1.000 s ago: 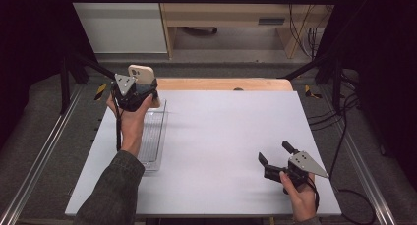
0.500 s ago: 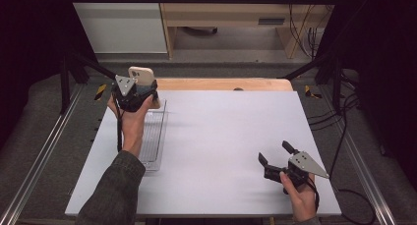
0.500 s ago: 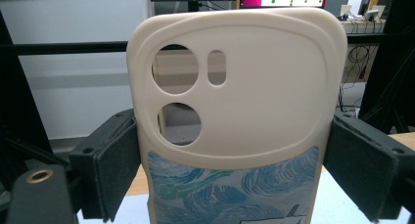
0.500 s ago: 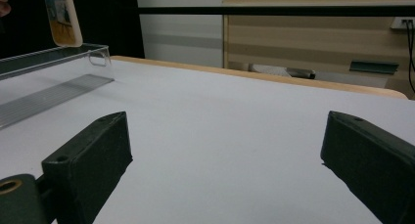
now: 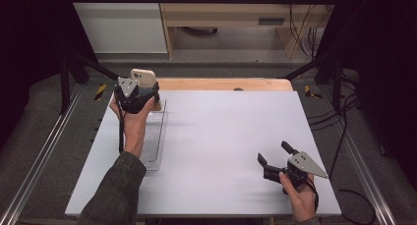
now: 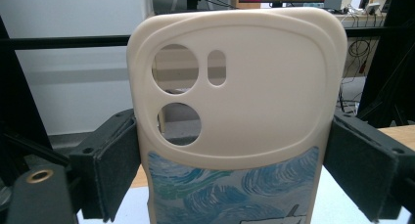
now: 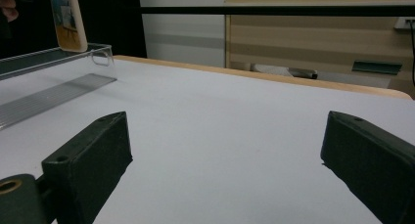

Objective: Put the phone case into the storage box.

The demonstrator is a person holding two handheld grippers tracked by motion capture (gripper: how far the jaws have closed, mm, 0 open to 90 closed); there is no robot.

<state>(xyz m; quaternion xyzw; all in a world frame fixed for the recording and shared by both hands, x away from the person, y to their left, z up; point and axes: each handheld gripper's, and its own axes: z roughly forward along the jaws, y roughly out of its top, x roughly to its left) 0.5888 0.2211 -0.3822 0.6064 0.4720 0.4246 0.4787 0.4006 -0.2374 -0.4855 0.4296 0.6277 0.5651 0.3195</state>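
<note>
A cream phone case (image 6: 235, 97) with round camera cut-outs and a blue swirl print is held upright between the black jaws of my left gripper (image 6: 235, 155), which press on its two sides. From above, the left gripper (image 5: 134, 95) holds the phone case (image 5: 143, 77) over the far end of a clear plastic tray (image 5: 153, 136) at the table's left. My right gripper (image 5: 273, 153) rests low near the front right of the white table (image 5: 226, 122), open with nothing between its jaws. From the right gripper (image 7: 225, 155), the phone case (image 7: 68, 18) hangs above the tray (image 7: 54, 92).
A wooden strip (image 5: 221, 83) runs along the table's far edge. Black frame bars and cables (image 5: 339, 112) stand off the right side. Metal rails (image 5: 44, 151) flank the table on the left.
</note>
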